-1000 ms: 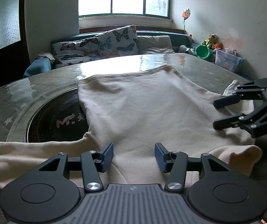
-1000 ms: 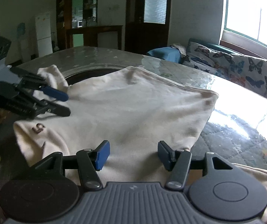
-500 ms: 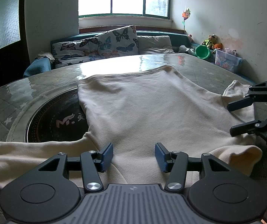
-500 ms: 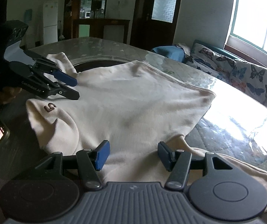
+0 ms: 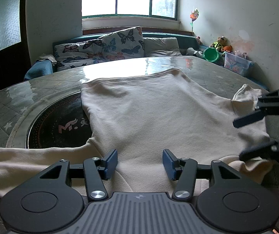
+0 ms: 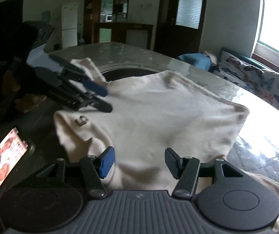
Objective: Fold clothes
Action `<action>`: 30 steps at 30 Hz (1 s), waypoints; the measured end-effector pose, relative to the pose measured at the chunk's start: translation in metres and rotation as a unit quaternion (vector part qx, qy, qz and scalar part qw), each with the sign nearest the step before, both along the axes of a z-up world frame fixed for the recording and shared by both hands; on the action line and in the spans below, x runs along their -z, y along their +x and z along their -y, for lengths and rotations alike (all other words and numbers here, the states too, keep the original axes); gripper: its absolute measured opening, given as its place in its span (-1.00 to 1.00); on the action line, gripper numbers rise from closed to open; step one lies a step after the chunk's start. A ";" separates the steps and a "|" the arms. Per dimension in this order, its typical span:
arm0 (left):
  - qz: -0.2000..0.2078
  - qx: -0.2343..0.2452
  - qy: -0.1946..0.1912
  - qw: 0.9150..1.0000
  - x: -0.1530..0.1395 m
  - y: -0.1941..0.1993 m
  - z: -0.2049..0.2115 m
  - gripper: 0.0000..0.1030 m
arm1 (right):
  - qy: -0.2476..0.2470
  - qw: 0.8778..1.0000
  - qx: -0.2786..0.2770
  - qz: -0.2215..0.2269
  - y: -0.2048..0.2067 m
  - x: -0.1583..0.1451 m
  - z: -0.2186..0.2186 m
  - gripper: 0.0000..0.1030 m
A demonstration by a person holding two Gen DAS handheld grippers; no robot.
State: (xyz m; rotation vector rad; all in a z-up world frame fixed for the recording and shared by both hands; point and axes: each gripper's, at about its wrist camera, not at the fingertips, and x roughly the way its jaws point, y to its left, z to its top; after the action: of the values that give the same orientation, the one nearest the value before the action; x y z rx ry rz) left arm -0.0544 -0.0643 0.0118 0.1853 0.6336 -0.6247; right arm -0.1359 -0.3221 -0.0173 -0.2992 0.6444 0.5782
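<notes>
The round table (image 5: 42,89) fills the middle of both views, its glossy quilted cover catching window glare toward the upper centre of the left wrist view, and a dark round inset (image 5: 61,124) sits at centre left there. Spread across it lies the cream sweatshirt (image 5: 158,117), the thing to be folded: its body runs from the lower centre up to a hem near the middle of the frame, one sleeve (image 5: 22,161) trails off to the lower left, and the other sleeve end is bunched at the right edge. In the right wrist view the same garment occupies the centre, with a small mark (image 6: 81,121) near its left shoulder and a lit phone (image 6: 5,156) at the lower left. The left gripper (image 5: 140,163) hovers low over the near edge of the cloth, jaws parted with only flat fabric showing between the blue pads, nothing pinched. The right gripper (image 6: 139,162) is likewise spread and empty over its own side of the garment, the picture slightly blurred. To do this step well, I judge each gripper should settle on one layer edge at the shoulder or sleeve seam, pinch close to the corner instead of mid-panel, and lift evenly so the sleeve folds across the body without dragging the hem out of square.
</notes>
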 end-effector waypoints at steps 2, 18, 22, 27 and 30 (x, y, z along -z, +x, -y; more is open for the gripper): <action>0.000 0.001 -0.001 1.000 0.000 0.000 -0.001 0.08 | -0.005 1.000 -0.003 0.001 -0.003 0.000 -0.001 0.13; 0.001 -0.004 0.001 1.000 0.000 0.000 -0.001 0.10 | 0.017 1.000 0.003 0.016 -0.003 -0.011 -0.002 0.13; 0.001 -0.006 0.002 1.000 -0.002 -0.001 -0.001 0.15 | -0.001 1.000 -0.012 0.005 -0.005 -0.002 -0.008 0.13; 0.020 0.001 0.000 1.000 -0.015 -0.015 -0.003 0.19 | 0.007 1.000 -0.002 0.014 -0.009 -0.010 0.000 0.13; 0.016 0.017 -0.003 1.000 -0.017 -0.024 -0.004 0.16 | 0.009 1.000 0.016 0.014 -0.009 -0.011 0.007 0.13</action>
State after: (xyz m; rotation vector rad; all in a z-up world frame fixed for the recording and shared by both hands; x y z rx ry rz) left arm -0.0786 -0.0600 0.0290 0.1999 0.5982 -0.6552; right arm -0.1452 -0.3288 -0.0065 -0.2783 0.6155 0.5481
